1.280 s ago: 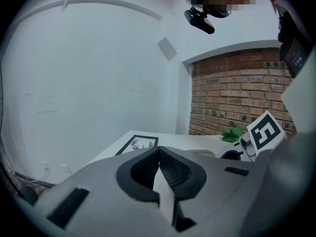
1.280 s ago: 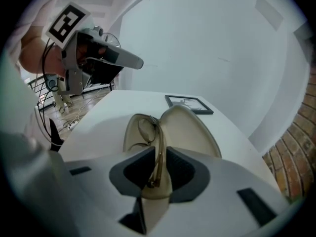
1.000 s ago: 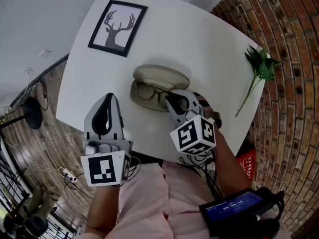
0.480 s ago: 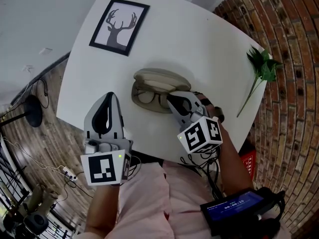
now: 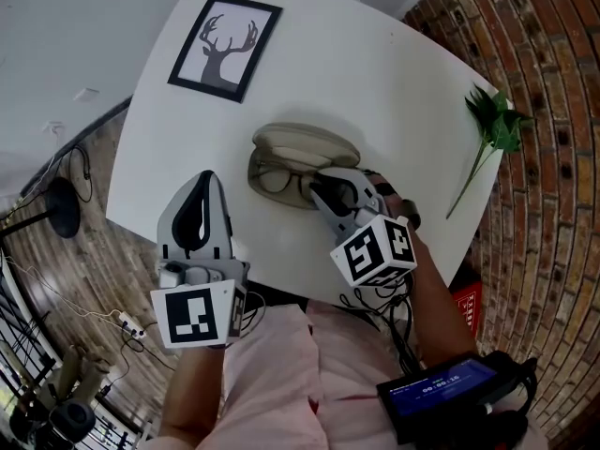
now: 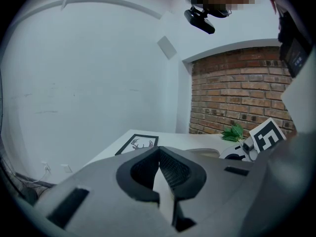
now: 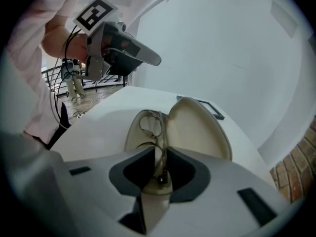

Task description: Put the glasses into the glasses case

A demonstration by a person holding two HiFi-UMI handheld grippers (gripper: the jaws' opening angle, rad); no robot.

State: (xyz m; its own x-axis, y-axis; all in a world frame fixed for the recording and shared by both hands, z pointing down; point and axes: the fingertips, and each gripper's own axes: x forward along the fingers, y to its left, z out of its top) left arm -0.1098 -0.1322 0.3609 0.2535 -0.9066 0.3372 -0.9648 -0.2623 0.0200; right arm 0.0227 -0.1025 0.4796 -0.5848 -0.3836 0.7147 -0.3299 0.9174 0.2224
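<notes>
- On the white table (image 5: 394,73), about mid-way across, sits the glasses case (image 5: 305,141). Its lid is swung open and lying back, and the glasses (image 5: 274,178) are lying in the lower half.
- The right gripper (image 5: 323,186) is angled down at the near end of the case. Its jaws are only a narrow gap apart (they've just been opening). The end of the glasses frame sits between them, but the pads don't look clamped on it.
- The left gripper (image 5: 204,180) hangs off to the left near the table's front edge, apart from the case. Its jaws are closed tip to tip with nothing in them.
- Framed deer picture (image 5: 223,47) sits at the far left corner, and a green leafy sprig (image 5: 492,120) lies by the right edge.
</notes>
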